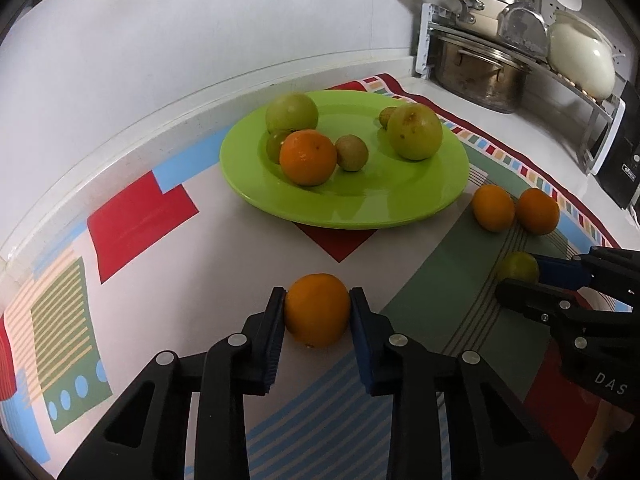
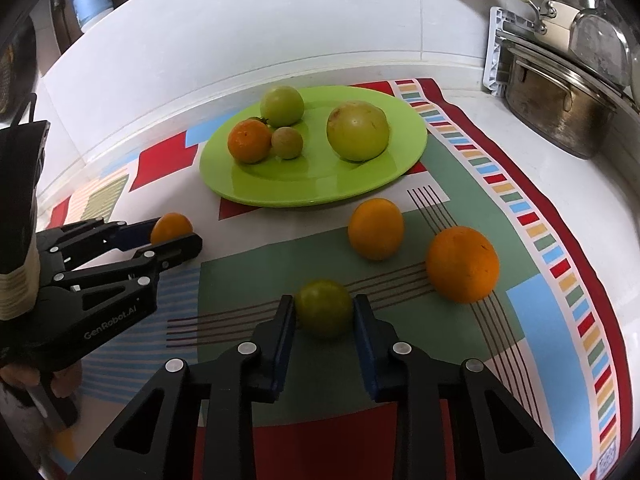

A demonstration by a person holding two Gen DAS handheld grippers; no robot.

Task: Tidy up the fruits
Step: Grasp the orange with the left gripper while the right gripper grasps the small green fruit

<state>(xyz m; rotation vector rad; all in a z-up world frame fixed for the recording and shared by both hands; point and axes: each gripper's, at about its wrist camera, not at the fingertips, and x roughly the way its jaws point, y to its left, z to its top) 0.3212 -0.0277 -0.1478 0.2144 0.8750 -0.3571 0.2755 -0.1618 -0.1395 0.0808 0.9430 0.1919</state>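
Left claw [image 1: 317, 312] closed on an orange [image 1: 317, 309] low over the tabletop [image 1: 240, 280]; right claw [image 2: 324, 312] pinching a green fruit [image 2: 325, 307]. Green plate [image 1: 400, 204] dead ahead of both, well apart. Round fruit, no long axis. Two loose oranges [image 2: 375, 227] clear only from the right wrist view.

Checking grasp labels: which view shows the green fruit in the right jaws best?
Right wrist view: the green fruit sits centred, clamped between both pads of the right gripper. The left wrist view catches it only near the right edge, small and partly hidden by the pads.
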